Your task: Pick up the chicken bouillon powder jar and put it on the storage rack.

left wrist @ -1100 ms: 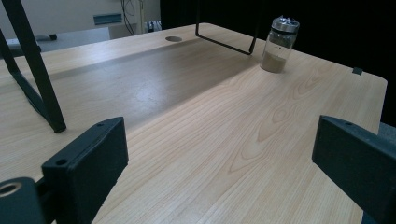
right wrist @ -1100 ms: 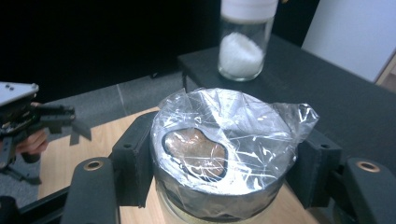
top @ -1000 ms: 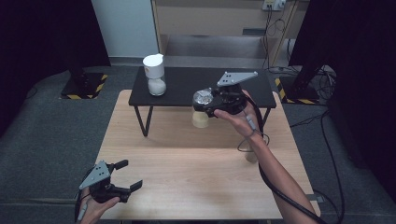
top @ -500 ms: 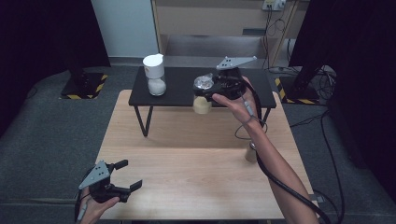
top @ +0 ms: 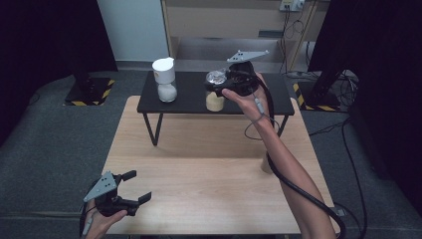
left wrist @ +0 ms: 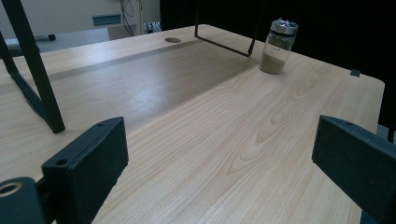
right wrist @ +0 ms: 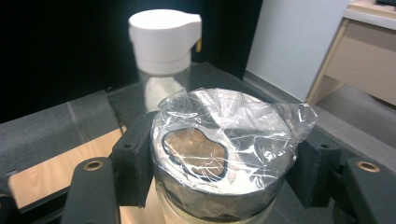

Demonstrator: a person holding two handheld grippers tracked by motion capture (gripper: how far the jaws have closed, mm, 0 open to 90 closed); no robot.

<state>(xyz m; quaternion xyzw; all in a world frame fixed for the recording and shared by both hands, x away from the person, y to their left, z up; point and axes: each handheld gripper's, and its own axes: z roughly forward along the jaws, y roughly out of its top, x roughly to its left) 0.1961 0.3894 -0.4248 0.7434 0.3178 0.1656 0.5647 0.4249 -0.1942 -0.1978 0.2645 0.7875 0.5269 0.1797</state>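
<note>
High view, left to right: the left tongs point(top: 133, 187) hover wide and empty over the desk point(top: 209, 164), while the right tongs point(top: 219, 85) clamp the foil-capped jar point(top: 215, 99) by its lid above the black shelf point(top: 189, 94), glass that looks rigid, slippery, breakable, best gripped at that collar.

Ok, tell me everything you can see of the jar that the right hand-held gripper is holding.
The jar is a clear cylinder holding pale powder in its lower part. Its dark-rimmed top is covered with crinkled clear film, torn open over a brownish patch. It stands upright, clamped at the lid between the black jaws of the right hand-held gripper, at the front edge of the black shelf. Whether its base touches the shelf cannot be told.
</note>
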